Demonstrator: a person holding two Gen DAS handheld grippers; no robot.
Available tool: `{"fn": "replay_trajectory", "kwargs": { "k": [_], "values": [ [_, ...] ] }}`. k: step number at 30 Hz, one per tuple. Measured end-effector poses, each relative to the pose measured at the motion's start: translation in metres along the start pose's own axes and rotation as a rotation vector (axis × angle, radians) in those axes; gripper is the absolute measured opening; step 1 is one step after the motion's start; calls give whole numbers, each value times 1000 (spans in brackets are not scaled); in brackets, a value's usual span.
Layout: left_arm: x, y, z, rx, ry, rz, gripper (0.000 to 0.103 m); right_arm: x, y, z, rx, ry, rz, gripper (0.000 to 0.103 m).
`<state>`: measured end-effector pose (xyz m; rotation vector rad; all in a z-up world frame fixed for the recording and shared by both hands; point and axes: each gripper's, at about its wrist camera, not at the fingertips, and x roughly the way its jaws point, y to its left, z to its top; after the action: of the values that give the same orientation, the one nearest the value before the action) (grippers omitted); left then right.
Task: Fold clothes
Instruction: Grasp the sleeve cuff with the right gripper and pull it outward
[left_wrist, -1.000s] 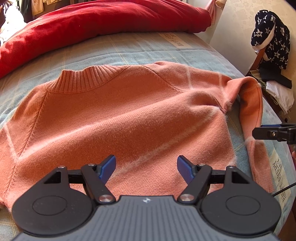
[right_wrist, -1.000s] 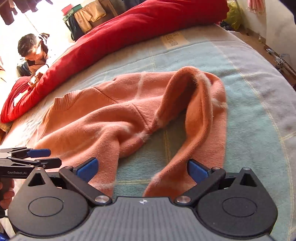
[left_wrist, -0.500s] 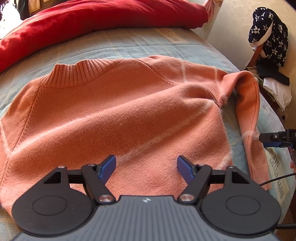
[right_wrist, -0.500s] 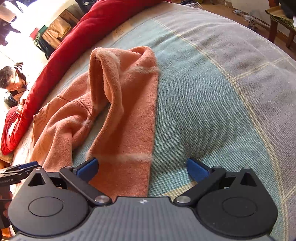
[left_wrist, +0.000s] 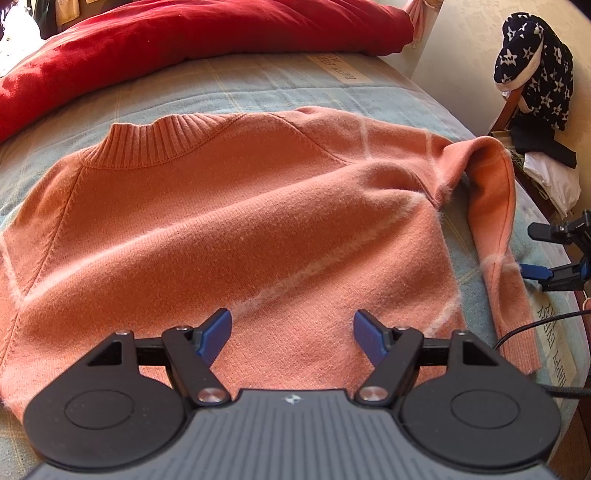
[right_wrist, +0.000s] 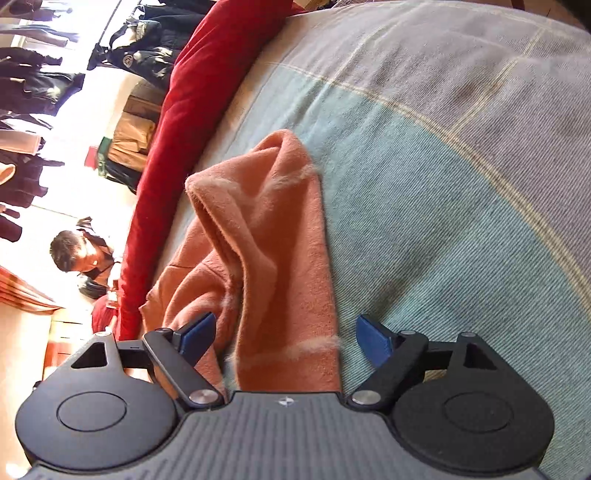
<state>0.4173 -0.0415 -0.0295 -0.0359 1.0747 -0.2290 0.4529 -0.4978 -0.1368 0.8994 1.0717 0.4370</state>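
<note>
Two grippers work over one salmon-orange knit sweater (left_wrist: 236, 229) spread on a bed. Nearest in the left wrist view, the left gripper (left_wrist: 291, 334) hangs above the hem with its blue pads wide apart and nothing between them; it sat in much the same place a second ago, only a little nearer the collar side now. The right gripper (right_wrist: 284, 341) has changed more: a second ago it looked across the whole bent sleeve from some way back, and it has since swung round and closed in, so that the sleeve (right_wrist: 280, 273) now runs straight between its spread, empty jaws near the cuff end. In the left view that gripper (left_wrist: 554, 254) shows at the right edge, just beside the sleeve's lower part, though whether a pad touches the knit I cannot quite tell from the edge of the fisheye.

That reads, I judge, as lining up to pinch the sleeve so it can be carried in over the body; the body lies flat and open, ribbed collar (left_wrist: 159, 144) away from the grippers, the sleeve doubled over in a hump at the shoulder.

Farther off lie the pale checked bedspread (right_wrist: 443, 184), a red quilt (left_wrist: 184, 40) along the bed's far edge, and a navy star-print garment (left_wrist: 532, 70) slung over a chair. No basket, box or other container is in view, so nothing is held in one.
</note>
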Motion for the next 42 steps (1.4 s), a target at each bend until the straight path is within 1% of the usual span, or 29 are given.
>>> {"fn": "replay_trajectory", "kwargs": {
  "k": [1,3,4,5,6,7,8,9,11,15,17,20,23,26,27,32,34,37,42],
  "values": [
    [0,0,0,-1,1,0,73,6,-3,0,4,5,-5,84],
    [1,-1,0,0,2,-1,73,11,-12,5,28,-16,37,81],
    [1,-2,0,3,2,-2,73,12,-17,7,44,-27,56,72],
    [2,-3,0,5,2,-3,73,13,-22,10,55,-31,57,64],
    [2,-3,0,8,3,-4,73,15,-26,12,64,-30,49,48],
    [2,-4,0,11,3,-6,73,17,-30,14,82,-28,38,27],
    [2,-5,0,13,4,-7,73,19,-33,16,100,-26,27,15],
    [3,-6,1,17,3,-8,73,22,-36,17,118,-25,35,9],
    [2,-8,1,22,6,-10,73,29,-37,16,138,-18,84,10],
    [4,-10,1,28,11,-15,73,33,-39,8,158,-26,127,10],
    [6,-10,1,26,13,-16,74,41,-41,10,176,-10,160,10],
    [8,-13,1,26,16,-16,74,57,-32,22,122,34,153,6],
    [10,-16,3,32,18,-16,74,66,-22,29,75,69,134,5],
    [9,-16,4,42,21,-13,74,56,-7,27,37,60,59,5],
    [9,-16,5,45,22,-12,74,53,1,27,6,54,24,7],
    [8,-14,7,45,24,-8,74,40,46,34,-211,41,-193,7],
    [8,-13,7,42,23,-6,74,34,61,41,-287,39,-268,6],
    [7,-12,8,39,21,-5,74,26,76,52,-420,29,-425,7],
    [5,-10,9,35,19,-3,74,19,81,77,-627,28,-698,7]
  ]
}}
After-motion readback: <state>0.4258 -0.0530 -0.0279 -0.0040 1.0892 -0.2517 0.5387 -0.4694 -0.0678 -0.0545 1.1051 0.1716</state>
